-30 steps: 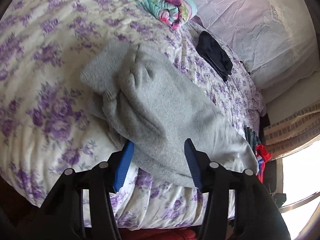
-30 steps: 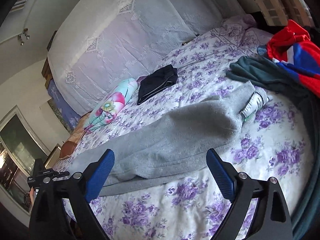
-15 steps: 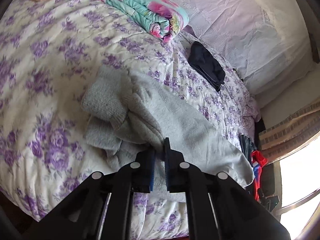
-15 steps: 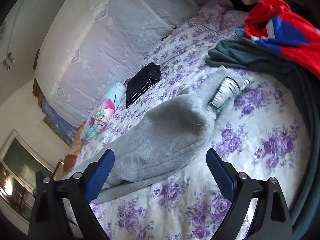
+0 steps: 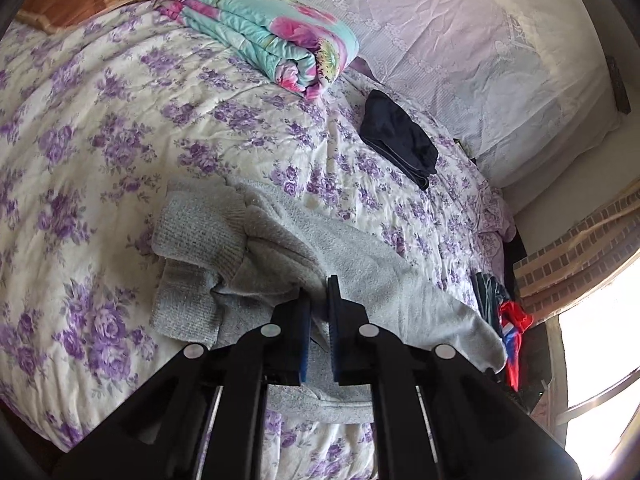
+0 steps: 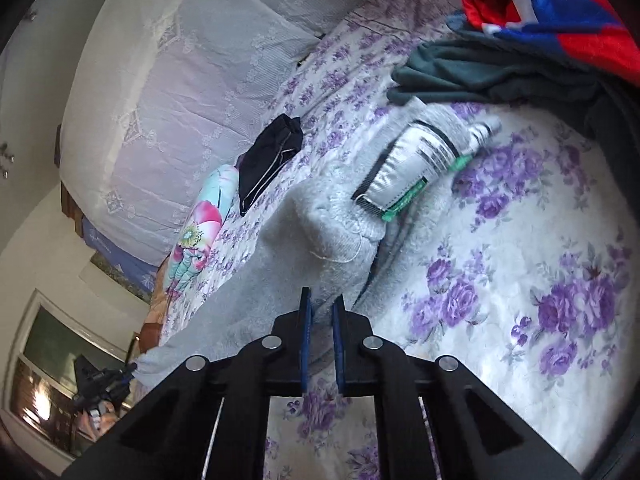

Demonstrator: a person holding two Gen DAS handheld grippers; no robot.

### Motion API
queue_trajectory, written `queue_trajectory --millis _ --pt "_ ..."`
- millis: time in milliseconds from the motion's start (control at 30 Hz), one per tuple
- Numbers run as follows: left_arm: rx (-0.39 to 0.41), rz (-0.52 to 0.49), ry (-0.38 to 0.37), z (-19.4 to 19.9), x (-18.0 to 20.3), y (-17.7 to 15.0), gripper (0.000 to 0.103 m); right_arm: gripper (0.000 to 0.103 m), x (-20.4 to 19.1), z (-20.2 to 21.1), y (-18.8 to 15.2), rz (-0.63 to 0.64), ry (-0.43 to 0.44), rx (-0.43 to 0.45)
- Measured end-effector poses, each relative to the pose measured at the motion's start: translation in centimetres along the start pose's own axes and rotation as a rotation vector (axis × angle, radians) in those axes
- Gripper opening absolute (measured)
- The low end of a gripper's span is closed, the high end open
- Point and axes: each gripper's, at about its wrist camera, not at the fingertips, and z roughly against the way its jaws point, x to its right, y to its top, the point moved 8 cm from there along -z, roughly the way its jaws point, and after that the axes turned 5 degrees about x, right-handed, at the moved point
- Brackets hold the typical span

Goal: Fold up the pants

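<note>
Both grippers [image 5: 319, 286] [image 6: 322, 304] now pinching grey pants [image 5: 360, 264]

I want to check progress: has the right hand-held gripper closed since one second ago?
Yes. The right hand-held gripper, earlier wide open, is now shut on the grey pants, nearer their white waistband lining.

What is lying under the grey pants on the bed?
The grey pants lie on the purple-flowered bedspread, which shows all around them. Both grippers, left and right, pinch their near edge. Whatever lies below the fabric itself is covered and cannot be seen.
</note>
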Motion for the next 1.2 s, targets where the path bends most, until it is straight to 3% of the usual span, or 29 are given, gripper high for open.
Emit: queue_trajectory --millis 100,300,433,533,600,667,733,800,867,900,933,1000,1100,1167,1200 --pt "0.005 -0.033 0.014 -0.1 0.7 1.0 0.007 0.01 -1.7 0.2 1.8 0.007 0.046 0.01" --pt "0.052 -0.06 0.028 -1.5 3.3 7.1 0.007 0.01 -5.3 -2.6 9.9 -0.006 0.13 0.051" --pt "0.028 0.014 0.044 -5.8 2.7 12.0 0.007 0.01 -6.1 -9.6 15.2 -0.023 0.086 0.025" --pt "0.012 0.068 0.07 -10.2 1.7 15.6 0.008 0.01 -5.8 -17.0 17.9 0.002 -0.008 -0.007" --pt "0.002 0.091 0.112 -13.5 0.5 17.5 0.008 0.011 -5.0 -22.8 18.2 0.041 -0.077 -0.092" --pt "-0.037 0.088 0.191 -17.4 -1.4 18.5 0.012 0.021 -3.0 -27.1 18.4 0.041 -0.168 -0.128" --pt "-0.11 0.163 0.236 -20.5 -4.2 17.9 0.014 0.032 -1.5 -28.1 18.0 -0.003 -0.202 -0.112" --pt "-0.126 0.244 0.189 -21.3 -5.6 16.9 0.014 0.038 -0.9 -27.4 17.5 -0.037 -0.166 -0.084" --pt "-0.112 0.232 0.11 -20.4 -5.6 16.5 0.016 0.042 -0.9 -25.9 17.0 -0.008 -0.154 -0.079" --pt "-0.103 0.22 0.094 -19.7 -5.4 16.3 0.022 0.042 -0.9 -25.0 16.8 0.013 -0.161 -0.073" --pt "-0.088 0.204 0.086 -18.8 -5.2 16.0 0.037 0.048 -1.0 -24.0 16.8 0.035 -0.179 -0.06" --pt "-0.061 0.158 0.067 -16.8 -4.3 15.3 0.05 0.06 -1.5 -22.7 16.3 0.055 -0.176 -0.052" --pt "-0.036 0.071 0.057 -14.1 -2.5 13.9 0.054 0.069 -2.6 -22.4 14.3 0.1 -0.142 -0.118" --pt "-0.04 0.008 0.011 -12.2 -0.4 12.6 0.056 0.087 -2.3 -23.0 12.5 0.154 -0.183 -0.177" --pt "-0.046 -0.018 -0.011 -11.3 0.7 11.7 0.064 0.09 -1.7 -23.5 11.9 0.188 -0.227 -0.207"
